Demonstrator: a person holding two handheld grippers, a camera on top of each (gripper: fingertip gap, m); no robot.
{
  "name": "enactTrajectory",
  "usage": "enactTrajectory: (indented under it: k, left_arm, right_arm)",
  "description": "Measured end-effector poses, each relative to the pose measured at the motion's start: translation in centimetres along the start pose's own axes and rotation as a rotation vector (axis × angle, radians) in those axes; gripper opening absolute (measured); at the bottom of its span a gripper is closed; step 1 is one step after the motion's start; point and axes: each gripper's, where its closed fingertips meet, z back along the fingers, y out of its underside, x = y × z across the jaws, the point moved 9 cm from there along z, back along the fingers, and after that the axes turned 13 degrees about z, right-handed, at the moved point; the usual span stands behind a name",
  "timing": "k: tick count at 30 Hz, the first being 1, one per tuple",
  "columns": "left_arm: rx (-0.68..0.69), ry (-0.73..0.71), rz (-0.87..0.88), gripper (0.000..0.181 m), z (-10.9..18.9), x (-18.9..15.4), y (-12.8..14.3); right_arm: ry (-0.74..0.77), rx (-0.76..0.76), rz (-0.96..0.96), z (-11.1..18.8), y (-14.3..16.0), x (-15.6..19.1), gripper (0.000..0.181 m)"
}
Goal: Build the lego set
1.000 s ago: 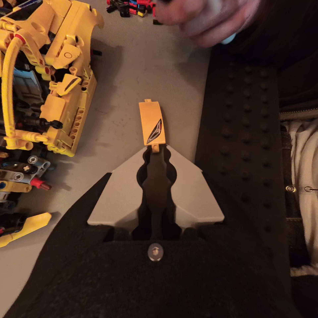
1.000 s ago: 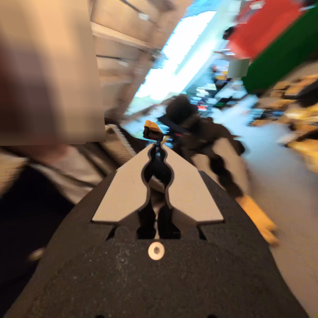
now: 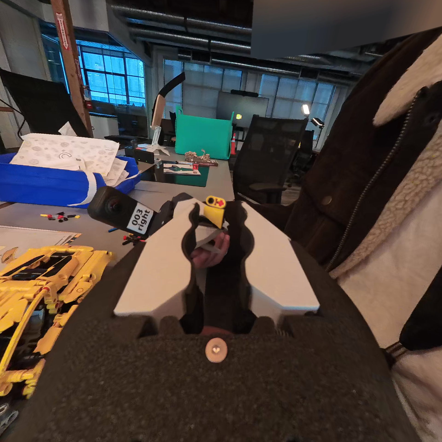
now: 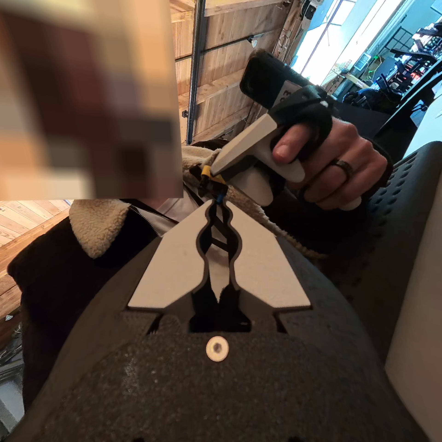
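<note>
A half-built yellow car (image 3: pixel 43 282) sat on a grey table (image 3: pixel 167 191). Above it, near the person's chest, both tongs met tip to tip, probably to join parts in mid-air. The left tongs (image 3: pixel 216 205) gripped a yellow panel (image 3: pixel 214 215). The right tongs (image 4: pixel 216 203) seemed pinched on a small blue-tipped pin (image 4: pixel 218 198).

Yellow lego car (image 3: pixel 40 294) cut by the left edge — blue bin (image 3: pixel 47 181) too

Open-plan office workshop, exposed ceiling pipes (image 3: pixel 191 26), grid windows (image 3: pixel 112 74), mesh office chair (image 3: pixel 267 153), cluttered grey table (image 3: pixel 181 189)
</note>
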Motion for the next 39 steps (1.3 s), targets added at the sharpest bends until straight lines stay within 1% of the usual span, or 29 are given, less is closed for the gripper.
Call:
enactTrajectory:
  k: [1, 3, 8, 14, 19, 20, 22, 23, 25, 27, 28, 29, 30, 31, 32, 33, 34, 36, 39]
  left_arm:
    - [-0.003, -0.001, 0.002, 0.031, 0.0, 0.0, -0.1]
    - [0.025, 0.0, -0.011, 0.019, 0.1, 0.0, 0.1]
    - [0.046, -0.024, -0.063, 0.018, 0.3, -0.1, 0.0]
    - [0.049, -0.01, -0.033, 0.019, 0.4, 0.0, 0.4]
    - [0.05, -0.027, -0.068, 0.018, 0.7, 0.2, 0.3]
    - [0.037, -0.039, -0.073, 0.018, 0.9, 0.3, 0.2]
    - [-0.002, -0.074, -0.064, 0.018, 1.9, 0.8, -0.3]
    - [-0.012, -0.104, -0.049, 0.018, 2.6, 1.3, -0.6]
    - [0.016, -0.194, -0.028, 0.017, 4.2, 2.8, -0.5]
    - [0.119, -0.342, -0.057, 0.018, 5.6, 4.4, 0.5]
    - [0.183, -0.394, -0.079, 0.018, 6.1, 4.9, 1.2]
    - [0.242, -0.433, -0.099, 0.018, 6.4, 5.2, 1.8]
    - [0.288, -0.462, -0.117, 0.018, 6.7, 5.3, 2.4]
    - [0.321, -0.479, -0.129, 0.018, 6.9, 5.4, 3.0]
    - [0.342, -0.49, -0.133, 0.018, 6.9, 5.4, 3.5]
    - [0.356, -0.492, -0.13, 0.018, 6.9, 5.3, 3.9]
    - [0.367, -0.488, -0.125, 0.018, 6.9, 5.3, 4.3]
    - [0.387, -0.481, -0.125, 0.018, 6.7, 5.3, 4.8]
    - [0.41, -0.485, -0.146, 0.018, 6.4, 5.5, 5.2]
  right_arm:
    - [-0.002, 0.007, -0.002, -0.1, 0.0, 0.0, 0.002]
    - [-0.001, 0.019, -0.006, -0.1, 0.1, -0.1, 0.002]
    - [0.009, 0.007, -0.018, 0.0, 0.1, -0.2, 0.002]
    - [0.041, 0.031, -0.023, 0.1, 0.3, -0.4, 0.002]
    - [0.06, 0.014, -0.019, 0.2, 0.2, -0.5, 0.002]
    - [0.082, 0.009, 0.005, 0.3, 0.0, -0.5, 0.003]
    - [0.189, -0.007, 0.076, 0.7, -0.3, -0.7, 0.024]
    - [0.258, -0.019, 0.13, 1.1, -0.6, -0.9, 0.03]
    - [0.431, -0.006, 0.25, 1.9, -1.0, -1.1, 0.033]
    - [0.655, 0.067, 0.406, 2.8, -1.5, -1.1, 0.037]
    - [0.773, 0.149, 0.481, 3.2, -1.5, -1.1, 0.041]
    - [0.882, 0.272, 0.541, 3.4, -1.2, -1.2, 0.047]
    - [0.978, 0.439, 0.596, 3.6, -0.6, -1.5, 0.052]
    - [1.038, 0.621, 0.65, 3.9, 0.2, -1.8, 0.056]
    - [1.081, 0.769, 0.685, 4.1, 1.1, -2.2, 0.061]
    - [1.118, 0.88, 0.717, 4.4, 1.8, -2.6, 0.06]
    - [1.133, 0.94, 0.736, 4.5, 2.2, -3.0, 0.055]
    - [1.096, 0.976, 0.749, 4.0, 2.4, -3.6, 0.054]
    - [1.043, 0.985, 0.748, 3.7, 1.7, -3.8, 0.05]
